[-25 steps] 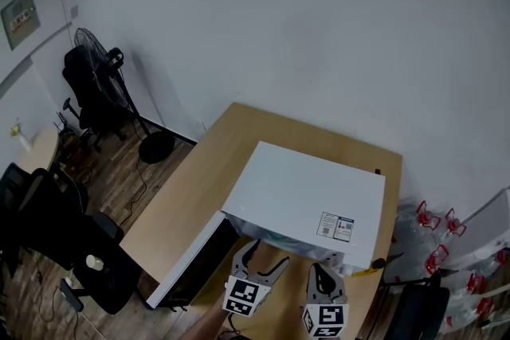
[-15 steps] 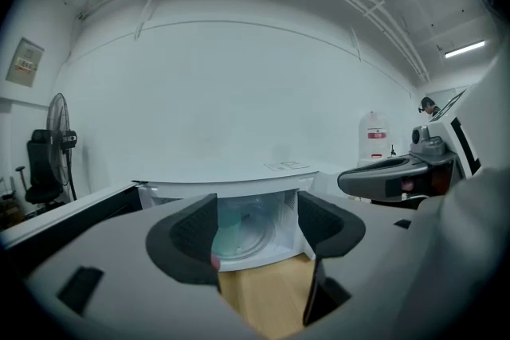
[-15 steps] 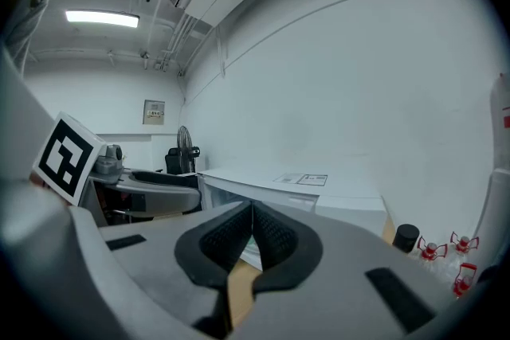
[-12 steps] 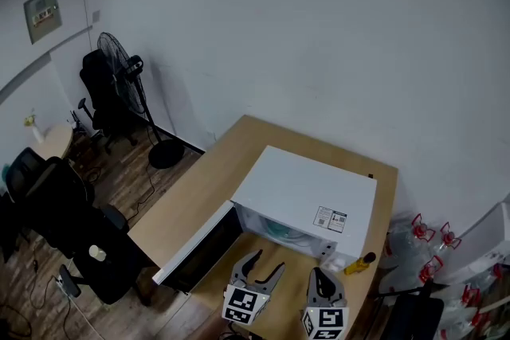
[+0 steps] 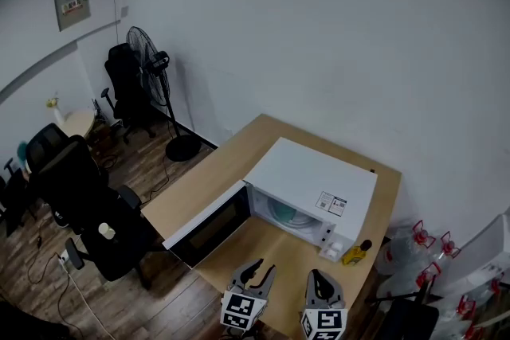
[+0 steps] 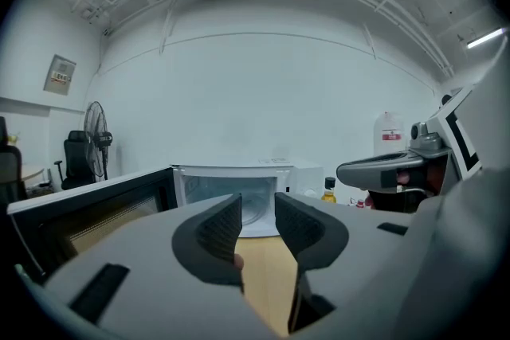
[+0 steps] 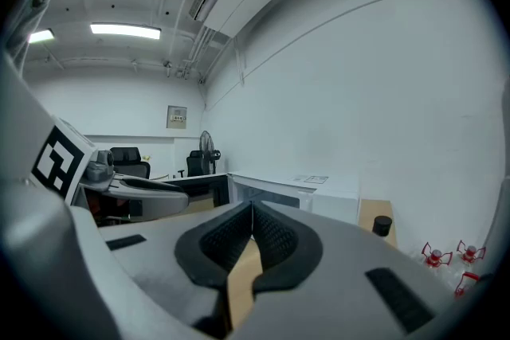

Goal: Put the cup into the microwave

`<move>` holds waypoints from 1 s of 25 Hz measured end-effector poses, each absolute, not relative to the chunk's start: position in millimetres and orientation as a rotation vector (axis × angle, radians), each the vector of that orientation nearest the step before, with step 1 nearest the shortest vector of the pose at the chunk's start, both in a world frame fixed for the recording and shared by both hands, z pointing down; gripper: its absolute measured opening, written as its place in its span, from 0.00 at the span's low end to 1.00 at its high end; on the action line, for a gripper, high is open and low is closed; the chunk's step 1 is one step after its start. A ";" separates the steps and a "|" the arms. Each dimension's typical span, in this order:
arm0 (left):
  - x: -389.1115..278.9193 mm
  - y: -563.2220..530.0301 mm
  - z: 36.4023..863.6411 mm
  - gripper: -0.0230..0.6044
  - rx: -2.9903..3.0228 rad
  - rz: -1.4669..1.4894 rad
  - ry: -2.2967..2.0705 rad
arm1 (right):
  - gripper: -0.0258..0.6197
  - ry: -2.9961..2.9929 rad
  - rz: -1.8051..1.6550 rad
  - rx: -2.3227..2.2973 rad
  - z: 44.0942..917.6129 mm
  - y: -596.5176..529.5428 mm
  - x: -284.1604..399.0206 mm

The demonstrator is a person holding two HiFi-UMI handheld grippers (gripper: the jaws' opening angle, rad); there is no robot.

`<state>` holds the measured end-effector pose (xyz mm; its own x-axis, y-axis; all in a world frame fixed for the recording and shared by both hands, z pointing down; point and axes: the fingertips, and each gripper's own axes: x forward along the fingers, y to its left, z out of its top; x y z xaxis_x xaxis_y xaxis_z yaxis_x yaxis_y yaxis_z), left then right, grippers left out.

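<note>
Well, from where I stand the microwave (image 5: 311,183) sits on the wooden table (image 5: 227,167) with its door (image 5: 209,224) swung wide toward the lower left of the head view. The cavity faces down-frame, straight at both grippers.

A pale greenish round shape (image 5: 283,212) lies on the cavity floor. It may be the cup already inside, or only the turntable; I cannot tell which from here, and I see no cup anywhere else on the table.

Whatever it is, it lies ahead of the jaws and up-frame. The left gripper (image 5: 265,267) lines up with the opening and is the nearer one. The right gripper (image 5: 317,275) faces the control-panel side, near a yellow bottle (image 5: 356,252) with a black cap.

In the left gripper view the jaws are closing, with a narrow gap left and nothing between them, only bare tabletop and the cavity beyond. In the right gripper view the pads meet, empty.

As for writing, a sticker (image 5: 333,205) on the microwave's top carries a small square code and a red mark, too small to read. The wall panel (image 5: 72,2) at upper left has a red strip, also illegible. Each gripper cube bears black-and-white square markers (image 5: 238,313).
</note>
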<state>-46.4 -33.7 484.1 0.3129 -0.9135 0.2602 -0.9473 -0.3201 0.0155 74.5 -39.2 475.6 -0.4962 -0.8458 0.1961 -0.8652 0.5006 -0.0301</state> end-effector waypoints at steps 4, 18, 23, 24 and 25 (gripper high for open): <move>-41.3 -1.4 485.2 0.22 2.390 0.299 -1.768 | 0.07 -2.606 0.205 1.446 474.2 -10.5 79.1; -18.3 83.2 494.5 0.10 2.342 0.321 -1.814 | 0.07 -2.655 0.195 1.381 488.6 62.1 96.6; -15.4 100.5 493.9 0.10 2.345 0.330 -1.815 | 0.07 -2.654 0.200 1.367 483.8 82.5 97.2; -15.0 102.5 493.6 0.10 2.346 0.329 -1.817 | 0.07 -2.655 0.199 1.371 485.2 84.5 98.3; -14.6 104.3 493.1 0.10 2.348 0.327 -1.820 | 0.07 -2.658 0.193 1.375 487.4 86.0 99.4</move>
